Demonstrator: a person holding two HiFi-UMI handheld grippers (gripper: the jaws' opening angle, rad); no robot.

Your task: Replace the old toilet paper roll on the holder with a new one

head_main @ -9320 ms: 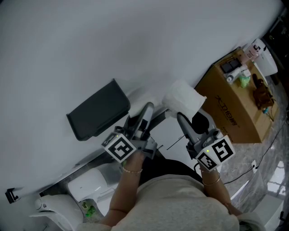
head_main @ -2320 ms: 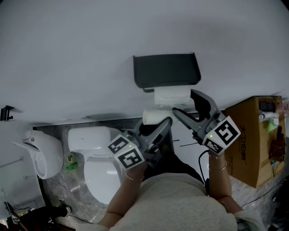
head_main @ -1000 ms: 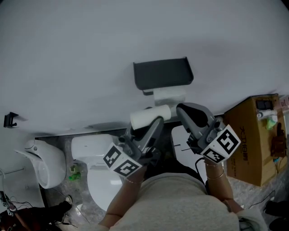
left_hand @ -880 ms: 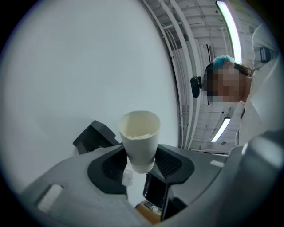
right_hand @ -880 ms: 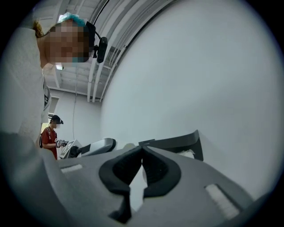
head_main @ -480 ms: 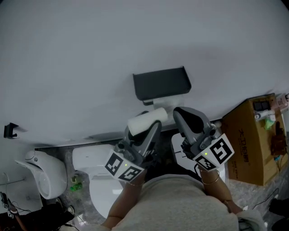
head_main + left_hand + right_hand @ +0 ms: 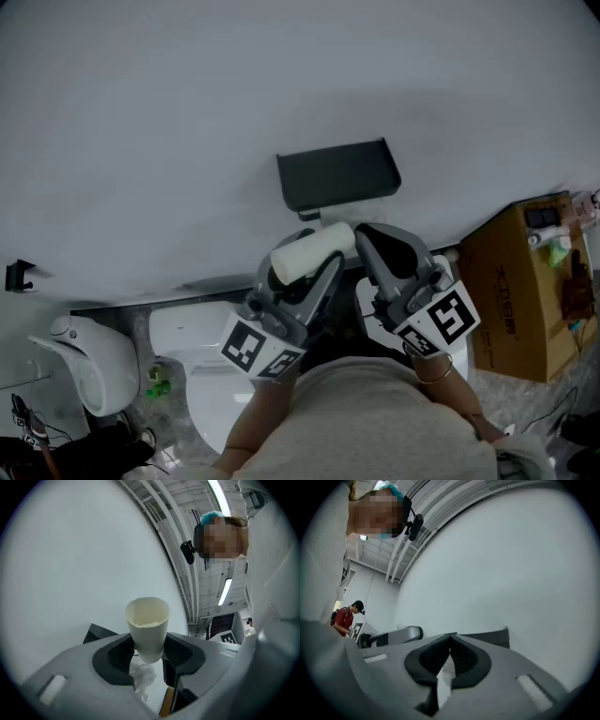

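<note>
The old roll, a bare cream cardboard tube [image 7: 309,253], is held crosswise in my left gripper [image 7: 314,270], just below the holder. In the left gripper view the tube [image 7: 146,625] stands upright between the pads, which press on its lower part. The dark grey holder [image 7: 337,175] is fixed to the white wall, with a white paper roll [image 7: 349,207] under its lid, partly hidden by my right gripper [image 7: 368,236]. My right gripper [image 7: 450,649] is shut with nothing in it and points at the holder [image 7: 490,637].
A white toilet [image 7: 187,342] stands below left, with another white fixture [image 7: 89,352] further left. A brown cardboard box [image 7: 520,277] with small items on top stands at the right. A person in red [image 7: 345,616] stands far off in the right gripper view.
My left gripper has rolled a little, so the tube lies at a different tilt. Both hands stay close under the holder. The right gripper, open at the holder earlier, is shut.
</note>
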